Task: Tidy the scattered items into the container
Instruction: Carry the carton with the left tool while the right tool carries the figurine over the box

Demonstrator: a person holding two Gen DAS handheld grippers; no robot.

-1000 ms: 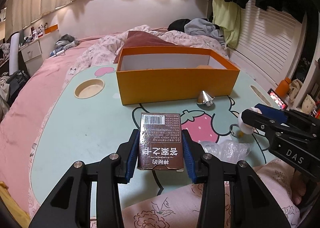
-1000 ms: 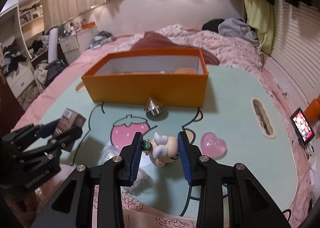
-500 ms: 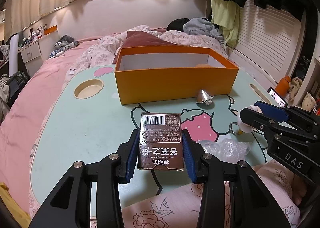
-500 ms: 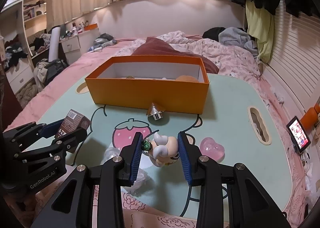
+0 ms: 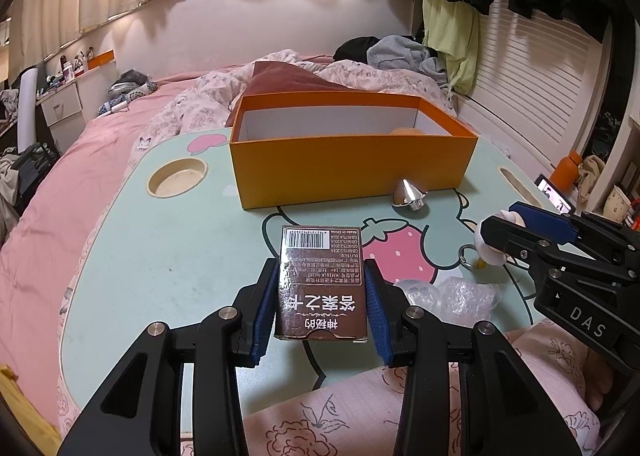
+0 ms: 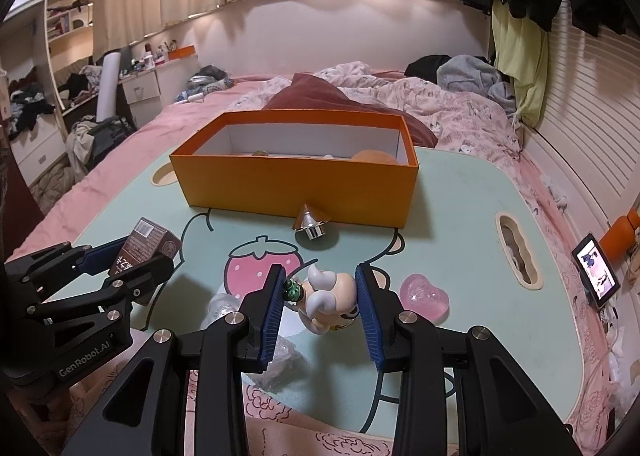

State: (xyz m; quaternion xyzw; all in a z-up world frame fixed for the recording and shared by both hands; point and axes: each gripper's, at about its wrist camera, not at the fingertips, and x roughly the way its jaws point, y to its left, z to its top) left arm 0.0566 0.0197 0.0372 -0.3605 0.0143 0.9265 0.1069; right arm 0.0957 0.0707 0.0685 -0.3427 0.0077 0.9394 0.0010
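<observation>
Now we are clamping the brown box [image 5: 322, 284] in our left hand-held gripper [image 5: 323, 310] and the figurine [image 6: 330, 302] in our right hand-held gripper [image 6: 320, 308], both ready for carrying to the orange container [image 5: 352, 159] ahead.

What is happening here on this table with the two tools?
A person is tidying loose things into the orange box. The left gripper is shut on a brown card box, and the right gripper is shut on a small cartoon figure. A silver cone, a pink heart and crumpled plastic wrap lie on the table.
</observation>
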